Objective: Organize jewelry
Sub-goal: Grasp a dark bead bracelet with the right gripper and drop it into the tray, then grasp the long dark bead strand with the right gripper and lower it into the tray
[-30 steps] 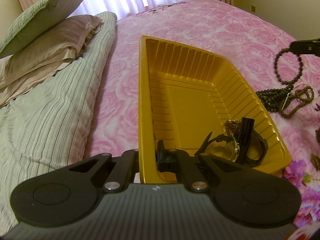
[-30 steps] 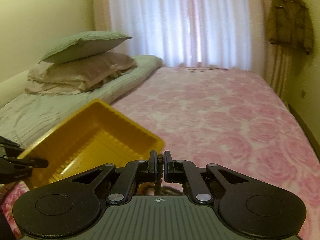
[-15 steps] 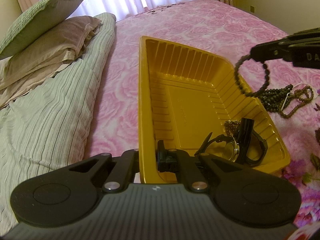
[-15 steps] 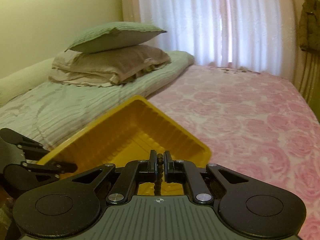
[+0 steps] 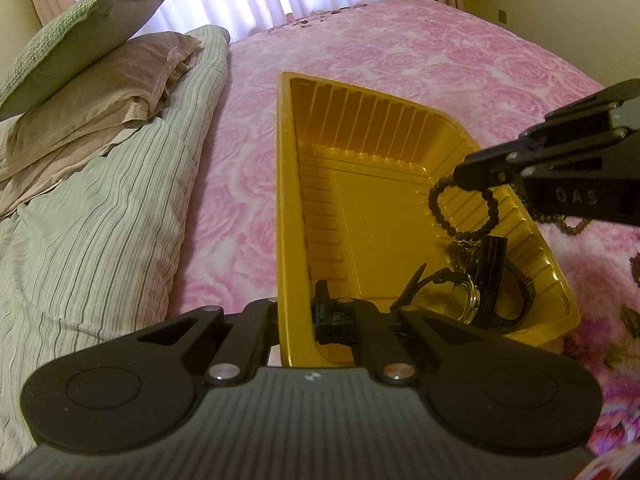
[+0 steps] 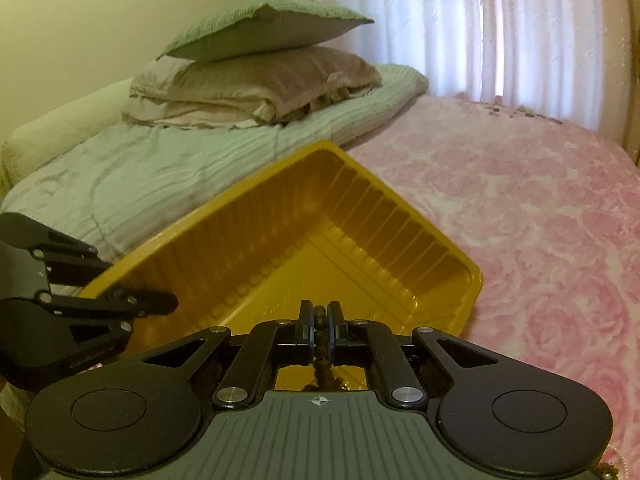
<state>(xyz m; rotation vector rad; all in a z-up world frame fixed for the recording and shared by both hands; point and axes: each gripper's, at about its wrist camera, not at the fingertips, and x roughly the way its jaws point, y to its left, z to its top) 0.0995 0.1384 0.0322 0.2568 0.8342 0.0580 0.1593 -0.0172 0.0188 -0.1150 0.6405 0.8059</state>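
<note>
Only the left wrist view shows the watch (image 5: 468, 300) inside the tray (image 5: 312, 128).

Pink rose-patterned bedspread (image 5: 400, 52) over the bed. Striped pale-green quilt (image 5: 92, 216) along one side. Beige pillow (image 6: 256, 80) on the quilt's far end, green pillow (image 6: 260, 24) stacked on it. White sheer curtains (image 6: 480, 28) behind, against a cream wall (image 6: 120, 20).

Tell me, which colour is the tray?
The tray is golden yellow, with ribbed walls. The left wrist view shows it best.
</note>
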